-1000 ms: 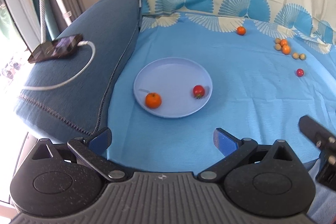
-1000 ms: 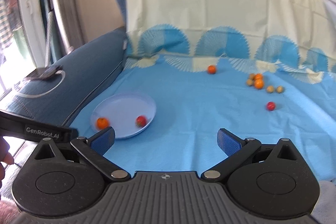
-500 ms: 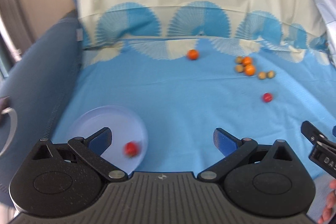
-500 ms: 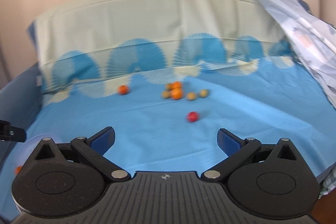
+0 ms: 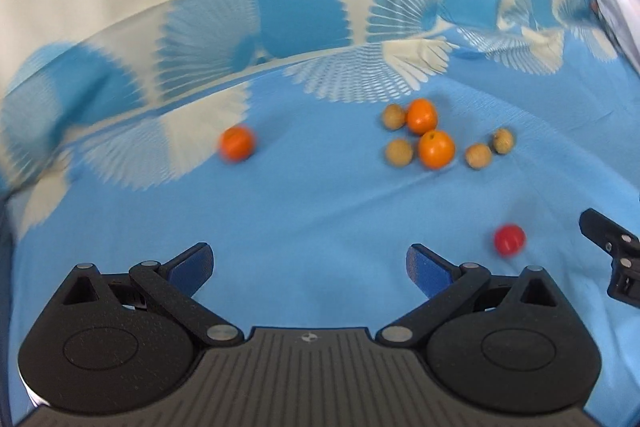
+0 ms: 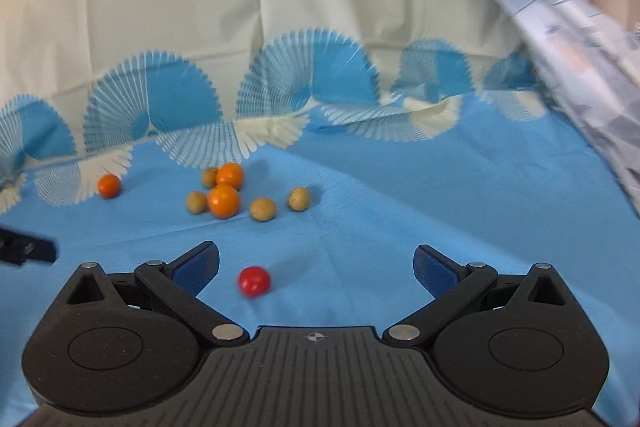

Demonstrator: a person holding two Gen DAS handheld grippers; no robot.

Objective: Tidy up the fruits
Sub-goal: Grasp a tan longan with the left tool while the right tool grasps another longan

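Observation:
Loose fruit lies on the blue cloth [image 5: 312, 211]. A single orange [image 5: 237, 143] [image 6: 109, 185] sits apart at the left. Two oranges [image 5: 436, 149] [image 6: 223, 201] cluster with several small brown fruits [image 5: 478, 155] [image 6: 263, 209]. A red tomato [image 5: 509, 239] [image 6: 254, 281] lies nearest. My left gripper [image 5: 310, 263] is open and empty, the tomato beyond its right finger. My right gripper [image 6: 316, 265] is open, the tomato just ahead of its left finger, not touched. The right gripper's tip [image 5: 612, 247] shows at the right edge of the left wrist view.
The cloth runs up a cream and blue patterned backrest [image 6: 280, 27]. A pale crumpled sheet [image 6: 580, 39] hangs over the right side. The left gripper's tip [image 6: 24, 247] juts in at the left edge of the right wrist view.
Both grippers have swung right and moved in toward the loose fruit. The plate with its orange and tomato has left both views. Both stay open.

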